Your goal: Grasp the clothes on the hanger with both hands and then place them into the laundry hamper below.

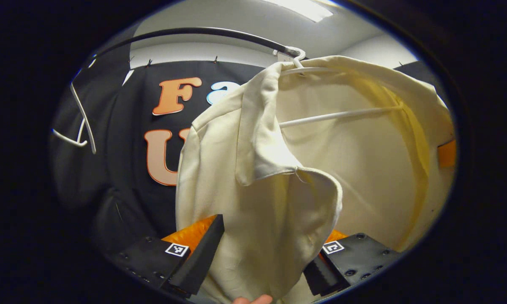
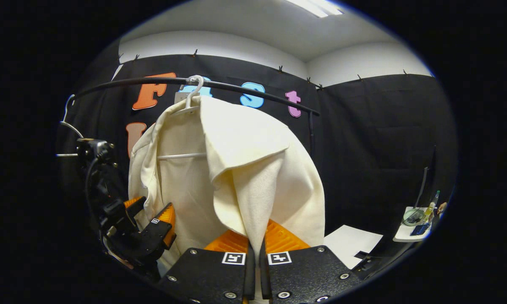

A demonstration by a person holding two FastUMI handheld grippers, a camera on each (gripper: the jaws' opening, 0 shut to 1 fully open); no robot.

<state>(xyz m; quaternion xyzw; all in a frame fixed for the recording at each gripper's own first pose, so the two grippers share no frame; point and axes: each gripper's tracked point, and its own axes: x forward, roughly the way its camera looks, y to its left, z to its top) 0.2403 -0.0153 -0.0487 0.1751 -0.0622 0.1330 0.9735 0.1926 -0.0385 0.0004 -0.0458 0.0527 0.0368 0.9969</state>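
Note:
A cream jacket hangs on a white hanger hooked over a black rail. One front panel of the jacket droops between the fingers of my left gripper, which stands wide open around the cloth without pressing it. In the right gripper view the same jacket hangs from the hanger hook. My right gripper is shut on the lower edge of the other front panel. The left gripper shows at the jacket's left side.
An empty white hanger hangs further left on the rail. A white sheet and a small white table with bottles lie low at the right. A person's fingertip peeks in below the cloth.

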